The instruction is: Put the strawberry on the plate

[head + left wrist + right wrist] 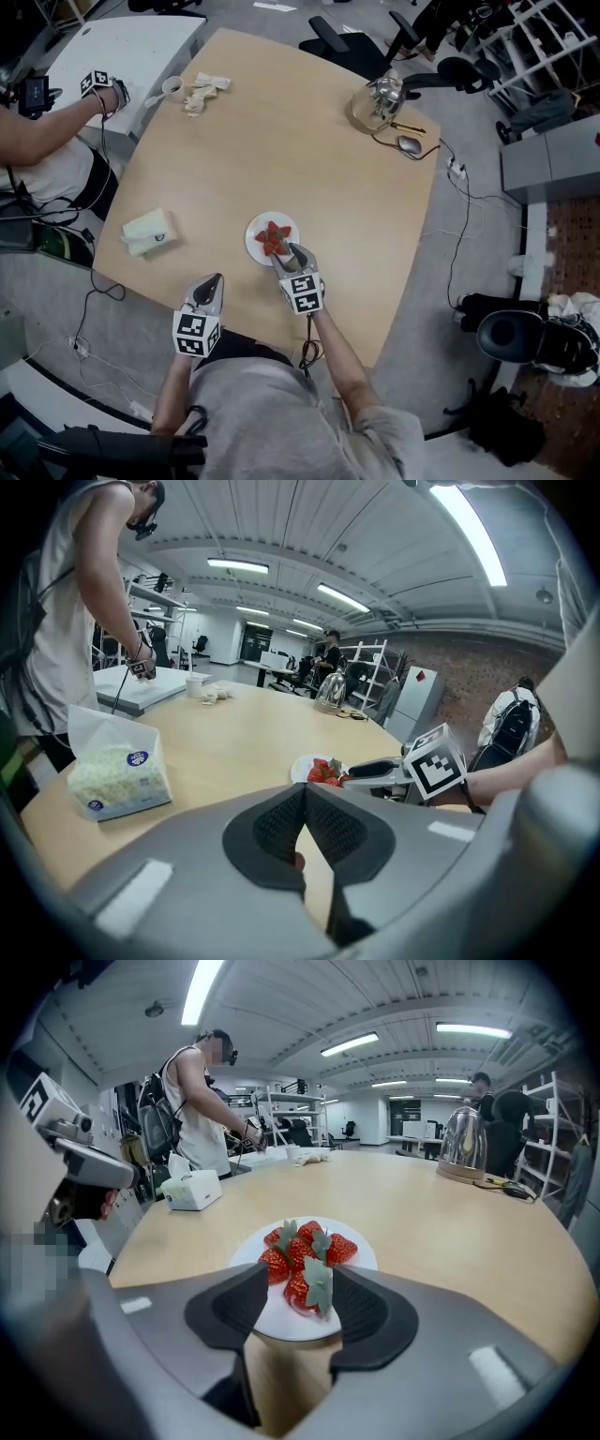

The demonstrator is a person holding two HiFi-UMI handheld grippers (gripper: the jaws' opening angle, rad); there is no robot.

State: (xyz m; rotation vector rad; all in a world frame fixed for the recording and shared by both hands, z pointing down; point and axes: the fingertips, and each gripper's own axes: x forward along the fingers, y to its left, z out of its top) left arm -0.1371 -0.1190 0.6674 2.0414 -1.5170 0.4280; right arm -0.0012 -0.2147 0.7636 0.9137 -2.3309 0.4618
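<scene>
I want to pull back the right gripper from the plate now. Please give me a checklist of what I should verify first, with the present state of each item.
1. Right gripper jaws stand apart: ok.
2. The strawberry between them lies on the plate, in front of the other strawberries: ok.
3. Strawberry free of both pads: cannot tell. There is a clear gap on one side, but its leaves sit close against the other pad.
4. Plate rests fully on the table, back from the near edge: ok.
5. Left gripper is shut, empty and off to the side of the plate: ok.
</scene>
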